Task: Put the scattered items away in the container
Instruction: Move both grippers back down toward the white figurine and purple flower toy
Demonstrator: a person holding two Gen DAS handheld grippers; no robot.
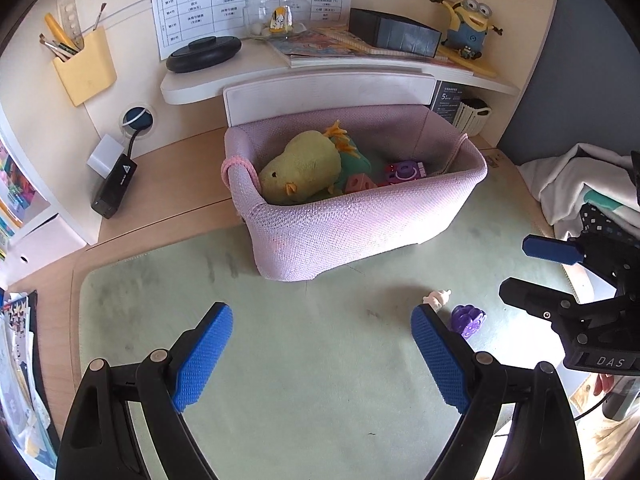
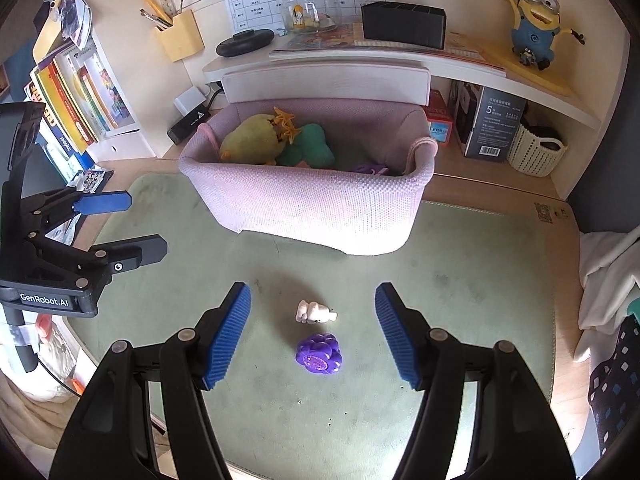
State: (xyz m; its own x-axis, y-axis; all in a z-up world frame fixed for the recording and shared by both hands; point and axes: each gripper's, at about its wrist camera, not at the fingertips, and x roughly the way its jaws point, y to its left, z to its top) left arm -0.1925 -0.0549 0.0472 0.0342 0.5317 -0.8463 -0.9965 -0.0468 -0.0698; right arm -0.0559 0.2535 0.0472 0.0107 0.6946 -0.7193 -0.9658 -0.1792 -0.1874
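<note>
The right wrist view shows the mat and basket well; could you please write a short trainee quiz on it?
1. True or false: the pink basket already holds a yellow plush toy.
2. Which toys lie on the green mat between the fingers of the right claw?
A. a small white figure and a purple flower toy
B. two books
C. a cup
3. Fill in: both claws, left included, are ____.

Key: 1 true; 2 A; 3 open, holding nothing.
</note>
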